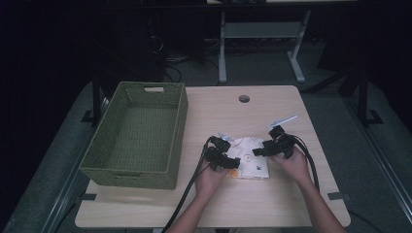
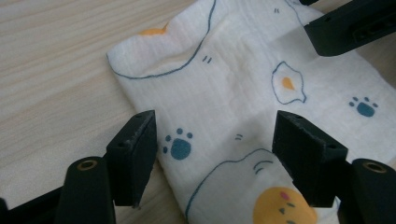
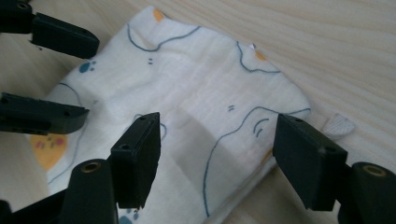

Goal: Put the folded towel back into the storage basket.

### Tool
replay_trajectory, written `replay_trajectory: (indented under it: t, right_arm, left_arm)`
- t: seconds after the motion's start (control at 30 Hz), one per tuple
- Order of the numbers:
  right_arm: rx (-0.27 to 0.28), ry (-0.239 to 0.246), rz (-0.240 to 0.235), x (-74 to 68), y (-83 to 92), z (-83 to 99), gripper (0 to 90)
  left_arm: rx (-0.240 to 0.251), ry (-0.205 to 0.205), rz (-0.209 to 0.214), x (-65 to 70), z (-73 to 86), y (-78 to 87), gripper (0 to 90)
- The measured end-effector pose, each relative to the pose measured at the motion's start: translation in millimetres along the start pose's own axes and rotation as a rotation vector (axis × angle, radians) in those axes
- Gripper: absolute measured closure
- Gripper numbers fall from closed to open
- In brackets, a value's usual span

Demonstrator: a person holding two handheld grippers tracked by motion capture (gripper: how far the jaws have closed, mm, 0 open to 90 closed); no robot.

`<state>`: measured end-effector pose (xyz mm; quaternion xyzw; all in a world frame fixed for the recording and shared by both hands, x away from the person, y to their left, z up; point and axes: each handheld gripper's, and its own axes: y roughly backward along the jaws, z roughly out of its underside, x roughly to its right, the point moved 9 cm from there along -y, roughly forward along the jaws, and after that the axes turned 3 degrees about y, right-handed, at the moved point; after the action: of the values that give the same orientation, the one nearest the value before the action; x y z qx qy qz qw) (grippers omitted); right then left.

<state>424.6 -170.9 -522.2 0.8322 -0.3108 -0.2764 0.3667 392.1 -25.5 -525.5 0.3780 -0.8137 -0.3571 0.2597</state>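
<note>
light wooden table (image 1: 233, 204) in a dark room, green woven basket (image 1: 136, 136) at its left; folded white printed cloth (image 1: 250, 162) lies centre-right, left gripper (image 1: 228, 162) and right gripper (image 1: 260, 151) jaws apart over it

A rectangular table of pale wood-grain laminate (image 1: 272, 204) stands in a dim room, lit mainly on its top while everything around falls into shadow. A small round grey cable port (image 1: 244, 98) sits near its far edge, well beyond the fingers. Under and around the table lies a grey carpeted floor (image 1: 330, 102). Farther back, a white metal desk frame with a crossbar and two splayed feet (image 1: 260, 36) stands on the floor. To its left, dark tangled cables (image 1: 167, 60) trail near what may be black equipment, too dark to tell.
</note>
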Motion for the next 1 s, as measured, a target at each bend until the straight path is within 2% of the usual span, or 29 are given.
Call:
replay_trajectory:
  t: [0.07,0.1,0.27,0.37,0.53,0.7,1.0]
  right_arm:
    - [-0.007,-0.004,0.006,0.7,-1.5,1.2,33.1]
    - [-0.016,0.002,0.022,2.4,-3.0,2.4,33.6]
    - [-0.028,0.023,0.047,3.4,-4.1,3.8,36.2]
    - [-0.034,0.037,0.076,3.0,-4.8,6.0,39.9]
    - [-0.034,0.037,0.092,4.1,-4.4,7.6,43.3]
    - [-0.031,0.051,0.119,4.8,-4.6,8.2,46.4]
    - [-0.032,0.044,0.147,5.0,-4.7,8.2,50.1]
  left_arm:
    - [-0.005,0.002,-0.007,-1.5,0.6,-1.7,34.0]
    - [-0.016,0.001,-0.005,-2.5,1.7,-2.7,34.5]
    - [-0.018,0.003,-0.011,-5.1,1.4,-3.3,37.9]
    - [-0.018,-0.012,-0.026,-5.3,1.0,-4.1,40.0]
    - [-0.023,-0.037,-0.039,-3.0,0.2,-5.5,41.8]
    - [-0.024,-0.054,-0.042,-1.2,-0.5,-6.3,45.3]
    - [-0.022,-0.08,-0.029,2.5,-1.3,-6.8,53.5]
